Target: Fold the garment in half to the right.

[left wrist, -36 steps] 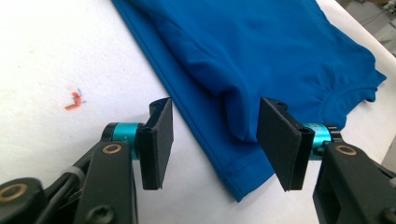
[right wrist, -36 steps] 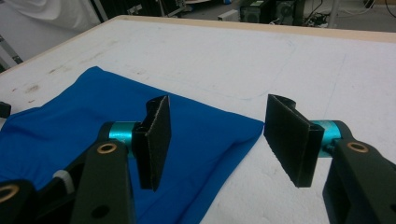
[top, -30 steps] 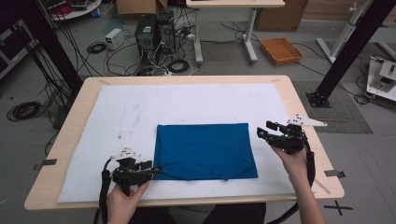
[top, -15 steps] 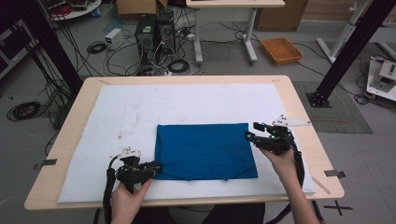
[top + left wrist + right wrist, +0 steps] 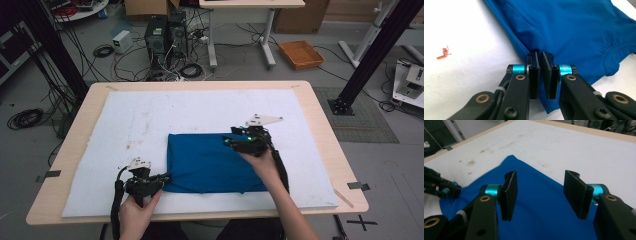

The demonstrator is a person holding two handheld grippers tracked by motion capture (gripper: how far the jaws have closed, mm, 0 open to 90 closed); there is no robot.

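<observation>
A folded blue shirt (image 5: 215, 162) lies flat on the white mat (image 5: 150, 115), toward the near side. My left gripper (image 5: 167, 176) is at its near left corner. Its jaws have just closed, and in the left gripper view they (image 5: 540, 53) pinch the edge of the blue shirt (image 5: 574, 30). My right gripper (image 5: 231, 140) hovers over the shirt's far right part, pointing left. Its jaws (image 5: 541, 182) stand wide and have just narrowed a little, with nothing between them; the blue shirt (image 5: 541, 212) lies below. The left gripper (image 5: 441, 187) shows farther off in that view.
The mat covers most of the wooden table (image 5: 322, 125). On the floor beyond stand computer towers (image 5: 165, 35) among cables, an orange tray (image 5: 301, 53) and black frame posts (image 5: 372, 55). Bare mat lies to the left of and beyond the shirt.
The right gripper has moved left from the shirt's right edge to over the shirt. The left gripper has stayed at the near left corner, and its jaws have closed on the shirt.
</observation>
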